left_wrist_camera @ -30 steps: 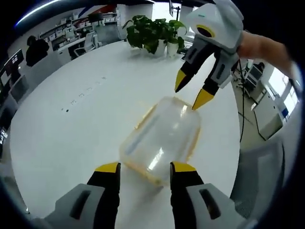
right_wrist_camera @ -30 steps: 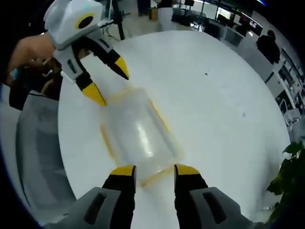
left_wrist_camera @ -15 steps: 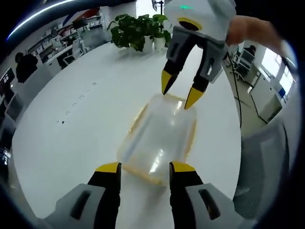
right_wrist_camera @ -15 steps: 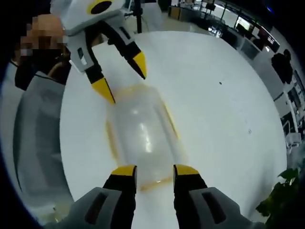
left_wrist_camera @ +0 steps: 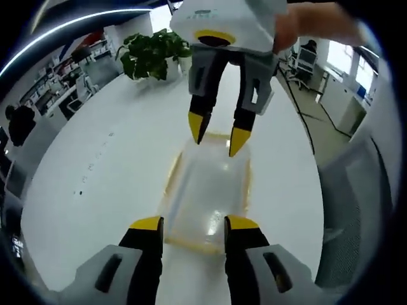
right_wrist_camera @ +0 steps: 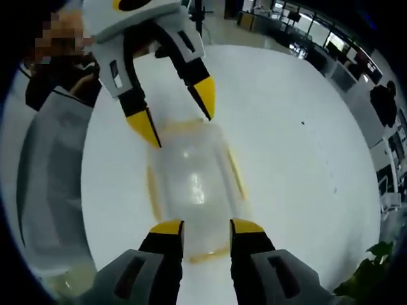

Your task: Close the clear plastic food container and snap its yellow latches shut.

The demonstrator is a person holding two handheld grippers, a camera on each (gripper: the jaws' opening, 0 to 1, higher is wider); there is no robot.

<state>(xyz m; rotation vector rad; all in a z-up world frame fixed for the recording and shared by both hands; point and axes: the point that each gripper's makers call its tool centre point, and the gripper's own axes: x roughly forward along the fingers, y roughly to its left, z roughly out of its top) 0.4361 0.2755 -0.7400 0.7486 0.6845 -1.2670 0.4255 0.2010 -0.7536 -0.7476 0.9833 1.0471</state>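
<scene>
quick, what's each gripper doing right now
Left gripper: open, at one end of the container.
Right gripper: open, at the opposite end.

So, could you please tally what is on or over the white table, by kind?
Food container: 1
Potted plant: 1
Hand-held gripper: 2, left and right
Total: 4

The two views face each other closely from opposite ends of the container (left_wrist_camera: pixel 210 194) (right_wrist_camera: pixel 193 184), sharing it and the counter (left_wrist_camera: pixel 102 171) (right_wrist_camera: pixel 299 165).
</scene>
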